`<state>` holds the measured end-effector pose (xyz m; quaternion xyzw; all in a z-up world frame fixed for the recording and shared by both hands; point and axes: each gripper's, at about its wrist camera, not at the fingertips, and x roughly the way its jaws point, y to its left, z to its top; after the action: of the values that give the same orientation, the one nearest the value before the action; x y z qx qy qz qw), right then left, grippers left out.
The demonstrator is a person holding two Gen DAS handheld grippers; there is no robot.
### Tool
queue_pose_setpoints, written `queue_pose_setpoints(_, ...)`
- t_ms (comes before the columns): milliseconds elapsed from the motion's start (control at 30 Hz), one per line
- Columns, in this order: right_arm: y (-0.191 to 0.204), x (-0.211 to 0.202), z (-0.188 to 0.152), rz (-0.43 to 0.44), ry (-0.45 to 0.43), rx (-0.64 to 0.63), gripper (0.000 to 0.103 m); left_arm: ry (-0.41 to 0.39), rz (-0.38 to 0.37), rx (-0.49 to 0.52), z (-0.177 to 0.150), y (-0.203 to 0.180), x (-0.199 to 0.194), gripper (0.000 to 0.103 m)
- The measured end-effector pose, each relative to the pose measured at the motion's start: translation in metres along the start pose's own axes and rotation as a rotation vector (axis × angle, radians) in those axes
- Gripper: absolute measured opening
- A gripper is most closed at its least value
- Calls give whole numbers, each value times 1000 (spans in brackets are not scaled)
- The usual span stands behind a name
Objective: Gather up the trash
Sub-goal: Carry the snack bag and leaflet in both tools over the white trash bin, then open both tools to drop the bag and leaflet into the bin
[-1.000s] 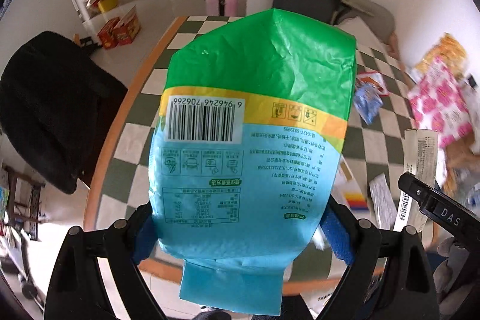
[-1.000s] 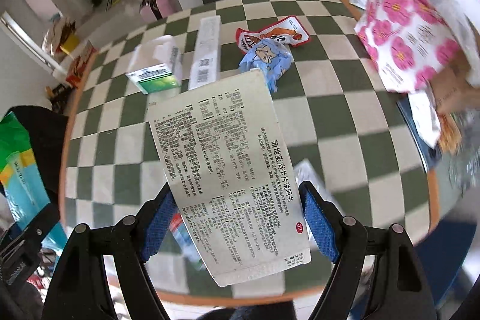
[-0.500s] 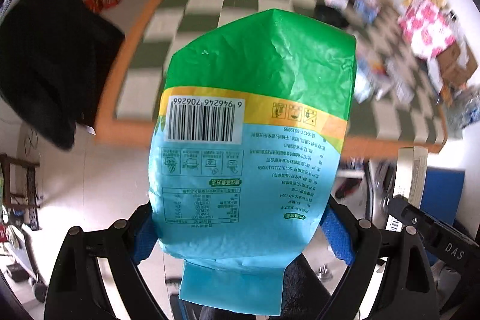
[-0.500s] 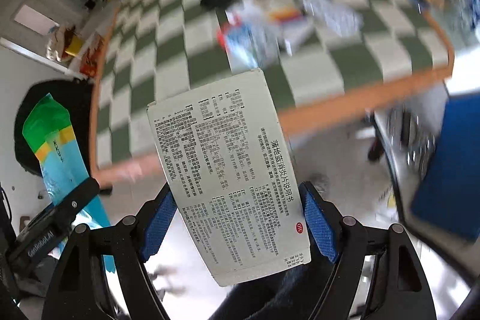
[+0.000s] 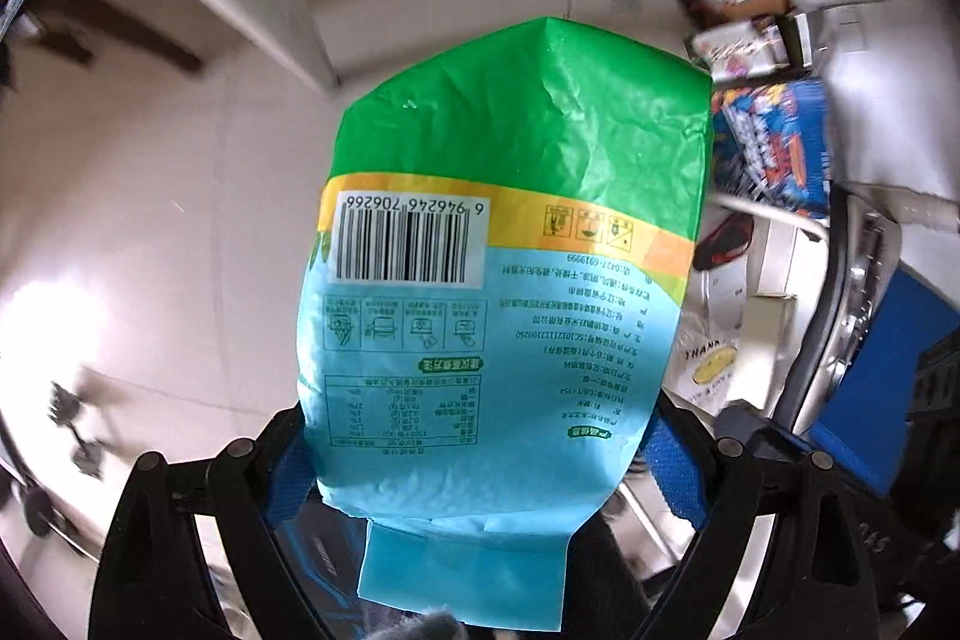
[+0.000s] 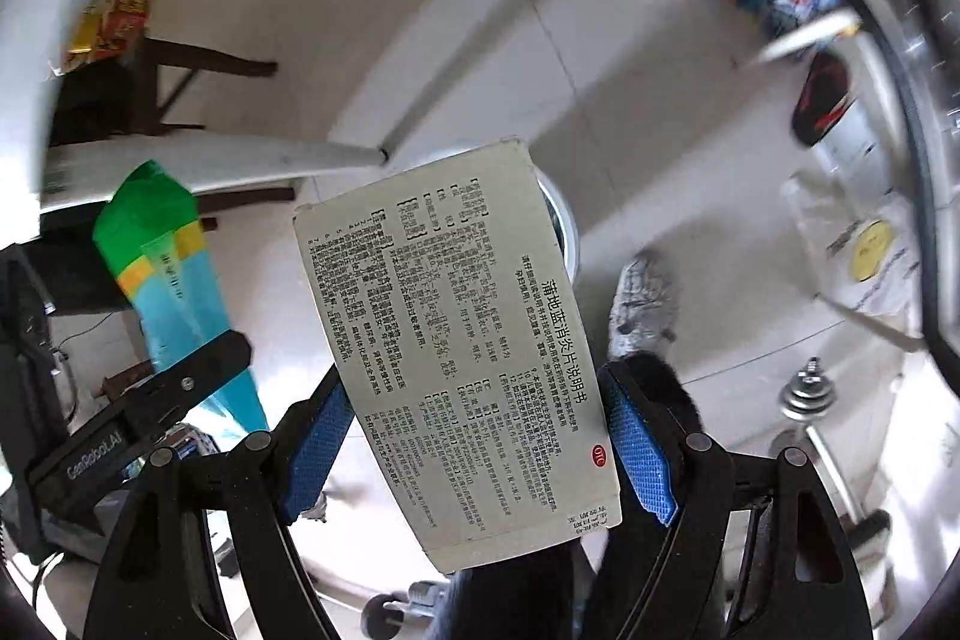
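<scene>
- At centre of the left wrist view, the left gripper (image 5: 480,466) is pinching a bag (image 5: 510,268), green on top and blue below, barcode side facing the camera. The blue pads (image 5: 672,466) bear on its lower sides; its bottom flap hangs below the jaws.
- At centre of the right wrist view, the right gripper (image 6: 480,451) is pinching a box (image 6: 456,358), flat and printed, tilted with its top toward the upper left of the frame. The pads (image 6: 639,451) press on its two long edges.
- Behind the box's upper right edge, a white round rim (image 6: 564,226) shows. Judged to be the bin; its mouth is mostly hidden, so this is not certain.
- At left of the right wrist view, the bag appears again, held well apart from the box.
- Both views show floor (image 5: 150,220) and heavy blur at the edges, so the grippers are judged to be swinging toward the drop point.
- Step in hand, as judged: carry both items to the bin and release.
- Recommendations: keep both grips firm until each item is over the opening; drop one at a time; point the box's narrow end down so it cannot bridge the rim; lower the bag flap first, as the light film may drift.
- Risk: a shoe (image 6: 822,100) and a dumbbell (image 6: 810,394) lie at right of the frame; keep clear.
</scene>
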<state>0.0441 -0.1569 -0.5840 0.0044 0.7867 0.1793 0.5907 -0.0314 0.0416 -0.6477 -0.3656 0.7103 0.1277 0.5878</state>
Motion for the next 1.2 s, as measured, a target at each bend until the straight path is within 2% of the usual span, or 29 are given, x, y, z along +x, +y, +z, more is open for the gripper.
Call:
queue_pose_setpoints(100,-19,57,18,18,44,20,82,52,-49,-35,18,14,53,95)
queue_pose_setpoints(233,-38,129,37,48,109,49,82,93,-17,-56,24,30,105,102)
queue_pose_setpoints(400,-43,188,50,64,176,58,83,67,30,-92,20,50,119,102)
queue_pose_setpoints(467,-41,201,52,65,185,42,88,28,56,-88,15,53,110,102)
queue_pose_setpoints(500,-40,203,56,61,184,33,99,0,74,-78,11,56,103,102)
queue_pose_setpoints(533,-37,202,58,52,177,21,103,-31,95,-69,9,58,98,102)
queue_pose_setpoints(667,-25,192,55,-11,146,-41,103,-121,186,-15,0,60,73,102)
queue_pose_setpoints(933,3,140,40,-223,37,-171,103,-152,234,14,-20,52,27,102)
queue_pose_setpoints(1200,17,66,18,-273,-32,-214,103,-169,268,18,-57,27,-34,102)
